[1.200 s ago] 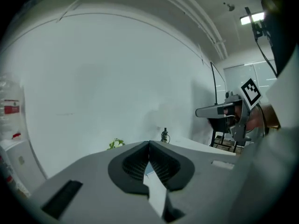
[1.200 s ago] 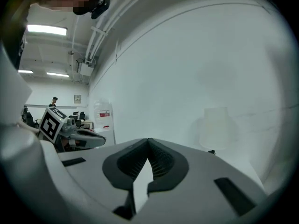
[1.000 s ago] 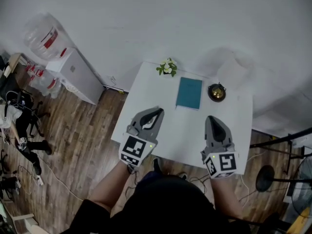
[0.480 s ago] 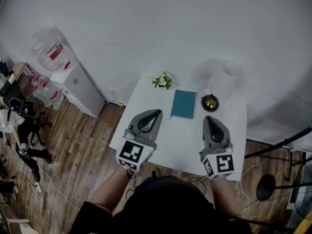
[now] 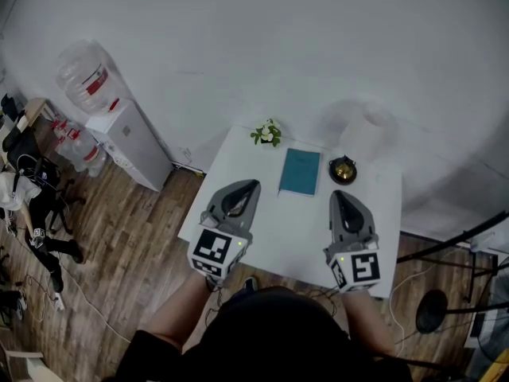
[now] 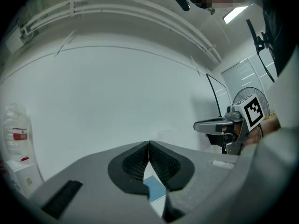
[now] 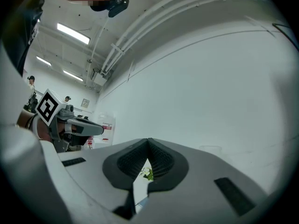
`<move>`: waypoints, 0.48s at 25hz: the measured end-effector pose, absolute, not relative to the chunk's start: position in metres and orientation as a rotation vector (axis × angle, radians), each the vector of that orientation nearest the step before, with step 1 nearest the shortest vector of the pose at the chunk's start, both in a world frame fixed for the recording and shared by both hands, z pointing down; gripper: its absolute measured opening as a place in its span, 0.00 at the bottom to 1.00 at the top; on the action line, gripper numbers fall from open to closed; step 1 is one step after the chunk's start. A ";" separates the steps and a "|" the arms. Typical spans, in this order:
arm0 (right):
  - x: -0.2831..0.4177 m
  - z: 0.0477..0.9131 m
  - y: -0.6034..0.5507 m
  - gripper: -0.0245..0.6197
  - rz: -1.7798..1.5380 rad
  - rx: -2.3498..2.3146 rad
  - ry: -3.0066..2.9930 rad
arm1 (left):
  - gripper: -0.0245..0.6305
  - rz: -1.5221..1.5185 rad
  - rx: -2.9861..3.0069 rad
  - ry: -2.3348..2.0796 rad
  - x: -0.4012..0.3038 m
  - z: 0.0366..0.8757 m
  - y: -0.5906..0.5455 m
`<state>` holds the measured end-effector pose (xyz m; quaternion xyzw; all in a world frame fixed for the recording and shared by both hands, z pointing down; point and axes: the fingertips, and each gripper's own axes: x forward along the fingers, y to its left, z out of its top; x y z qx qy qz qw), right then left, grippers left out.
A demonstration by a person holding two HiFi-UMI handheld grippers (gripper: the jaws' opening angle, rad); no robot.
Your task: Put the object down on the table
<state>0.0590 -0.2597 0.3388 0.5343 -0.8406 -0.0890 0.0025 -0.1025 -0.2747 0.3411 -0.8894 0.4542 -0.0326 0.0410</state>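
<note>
A teal book (image 5: pixel 299 172) lies flat on the small white table (image 5: pixel 270 229), between a little potted plant (image 5: pixel 268 134) and a round brass bell (image 5: pixel 343 169). My left gripper (image 5: pixel 251 185) hovers over the table's near left part, shut and holding nothing. My right gripper (image 5: pixel 339 192) is over the near right part, also shut and holding nothing. In the left gripper view the left gripper (image 6: pixel 149 143) has its pads touching, with the book (image 6: pixel 154 190) showing below them. In the right gripper view the right gripper (image 7: pixel 148 140) is closed, and the plant (image 7: pixel 147 173) shows beneath.
The table stands against a white wall. A water dispenser (image 5: pixel 127 138) with a bottle on top stands at the left on the wooden floor. A black stand (image 5: pixel 433 309) and cables are at the right. Clutter lies at the far left.
The head view has pulled back, so the table looks smaller and sits higher in the picture. Both grippers stay shut, near the table's front edge.
</note>
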 end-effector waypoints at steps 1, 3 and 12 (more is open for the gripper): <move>0.059 0.339 -0.259 0.05 -0.278 1.675 -2.636 | 0.05 -0.104 -2.732 1.396 -0.102 0.342 -0.273; 0.060 0.339 -0.257 0.05 -0.276 1.672 -2.634 | 0.05 -0.109 -2.743 1.402 -0.102 0.345 -0.270; 0.059 0.339 -0.253 0.05 -0.266 1.666 -2.638 | 0.05 -0.092 -2.720 1.398 -0.104 0.343 -0.267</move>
